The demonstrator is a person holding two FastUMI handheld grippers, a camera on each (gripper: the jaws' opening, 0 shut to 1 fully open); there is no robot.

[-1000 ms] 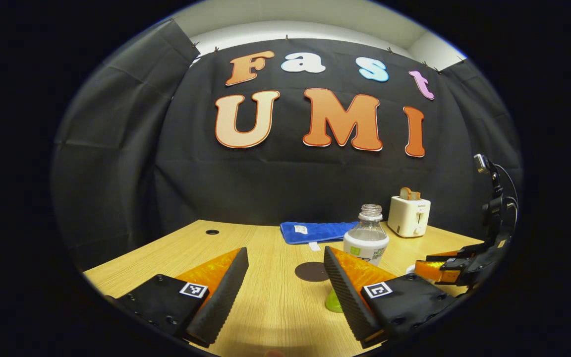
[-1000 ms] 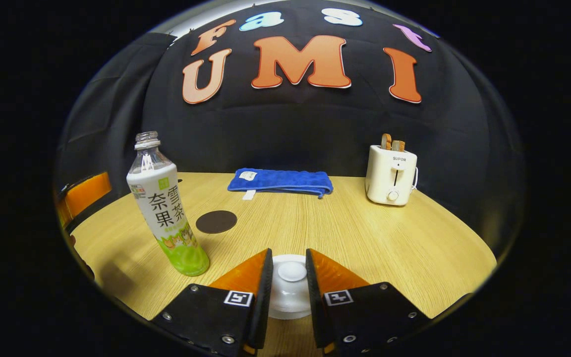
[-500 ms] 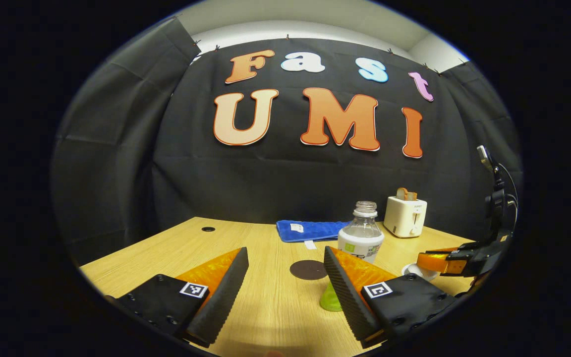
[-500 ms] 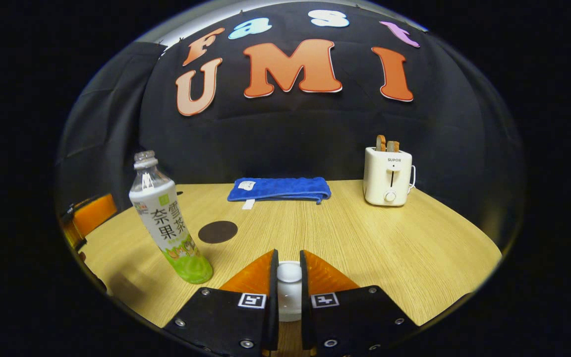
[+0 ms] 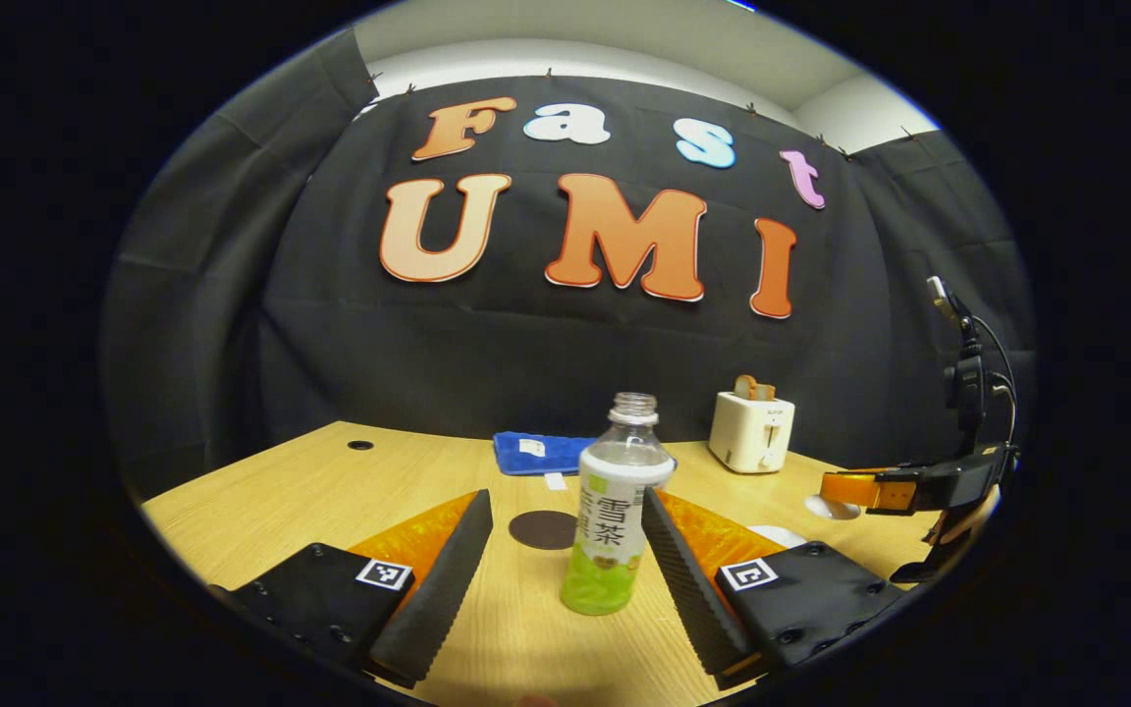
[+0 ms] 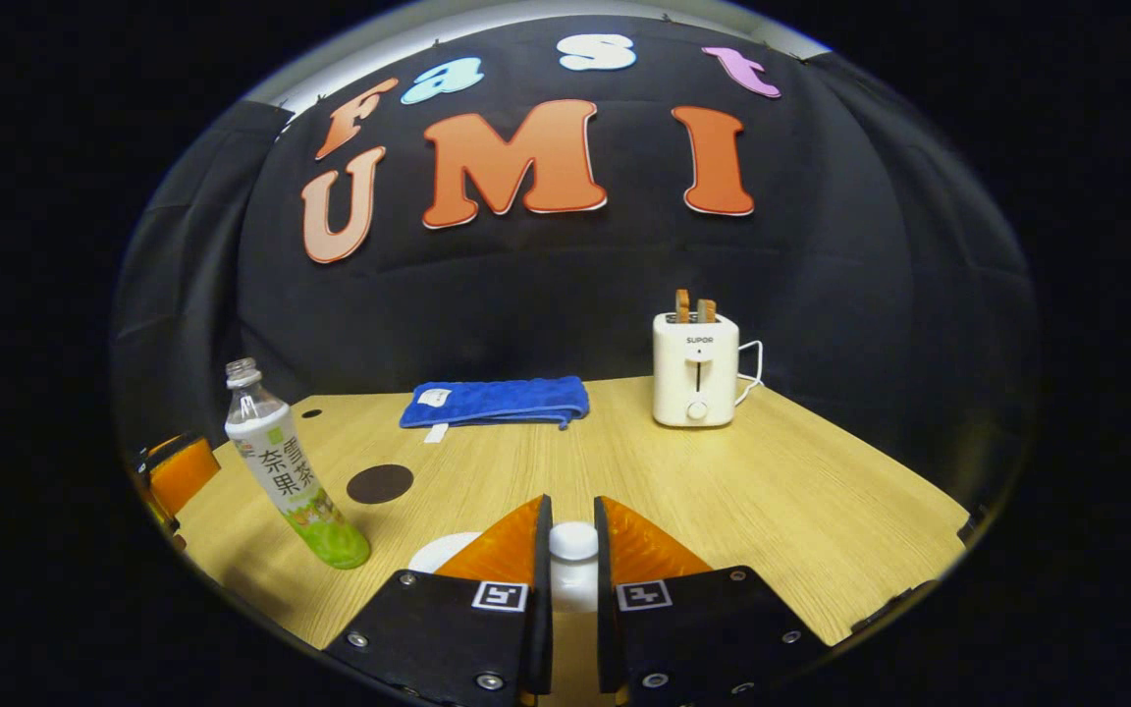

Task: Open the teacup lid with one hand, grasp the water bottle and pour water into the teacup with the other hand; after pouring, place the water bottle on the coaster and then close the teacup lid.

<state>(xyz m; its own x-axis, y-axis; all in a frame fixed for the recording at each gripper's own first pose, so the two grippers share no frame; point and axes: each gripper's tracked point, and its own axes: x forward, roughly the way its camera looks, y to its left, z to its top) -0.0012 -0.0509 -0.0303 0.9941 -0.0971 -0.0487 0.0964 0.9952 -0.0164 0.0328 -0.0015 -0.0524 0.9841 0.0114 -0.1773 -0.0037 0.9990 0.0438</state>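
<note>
While right gripper (image 6: 566, 560) fingers pinch lid (image 6: 573, 539), bottle (image 5: 615, 506) upright, seemingly between spread left gripper (image 5: 565, 560) fingers.

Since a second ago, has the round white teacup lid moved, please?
Yes. The round white teacup lid, pinched in the right tongs, has lifted off the white teacup, up and rightward.

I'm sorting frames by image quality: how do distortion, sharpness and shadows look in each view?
Left gripper view: fisheye bends the table edge; the water bottle is sharp, upright.
Right gripper view: the bottle leans from distortion and casts a soft shadow; the toaster is crisp; no glare.
</note>
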